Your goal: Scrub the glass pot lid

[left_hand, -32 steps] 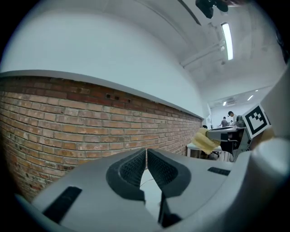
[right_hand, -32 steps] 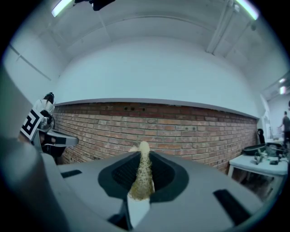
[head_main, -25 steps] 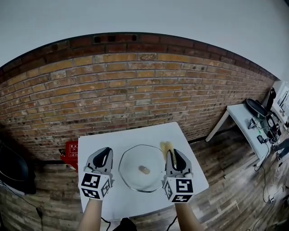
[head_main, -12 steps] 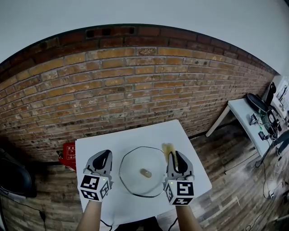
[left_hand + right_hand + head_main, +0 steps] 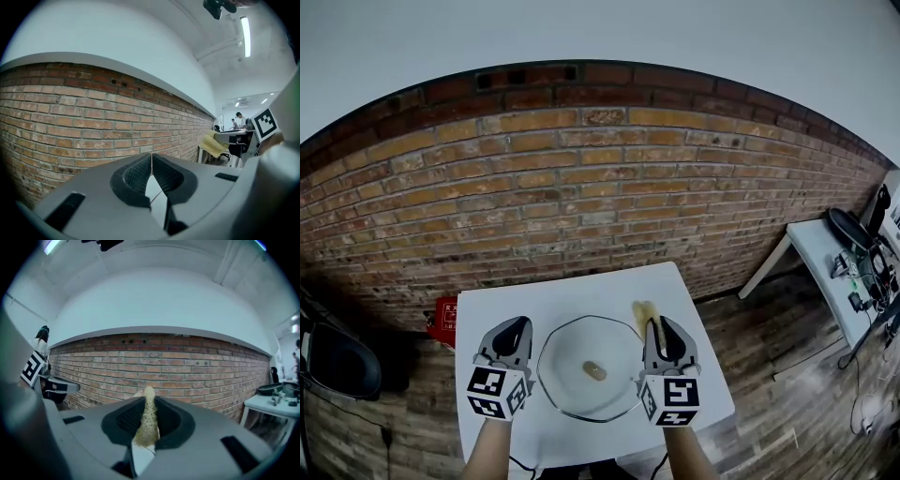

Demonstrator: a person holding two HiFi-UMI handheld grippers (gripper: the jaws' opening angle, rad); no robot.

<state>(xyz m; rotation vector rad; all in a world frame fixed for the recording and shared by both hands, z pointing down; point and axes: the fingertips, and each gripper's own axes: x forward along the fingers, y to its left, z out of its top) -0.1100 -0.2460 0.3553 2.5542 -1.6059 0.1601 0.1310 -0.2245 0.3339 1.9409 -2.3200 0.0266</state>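
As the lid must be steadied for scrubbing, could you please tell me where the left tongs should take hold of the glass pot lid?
Probably the small knob at the centre of the glass pot lid, from straight above: the lid lies flat on the white table, its thin rim offering little purchase. The left tongs, now shut and empty, must open first.

Bright, even indoor light fills all three views, with a ceiling strip light (image 5: 244, 35) glaring white, only soft shadows around the table (image 5: 562, 295), heavy fisheye bending of the brick wall (image 5: 581, 187), black vignetted corners, and the right gripper (image 5: 149, 394) casing blurred near its lens.
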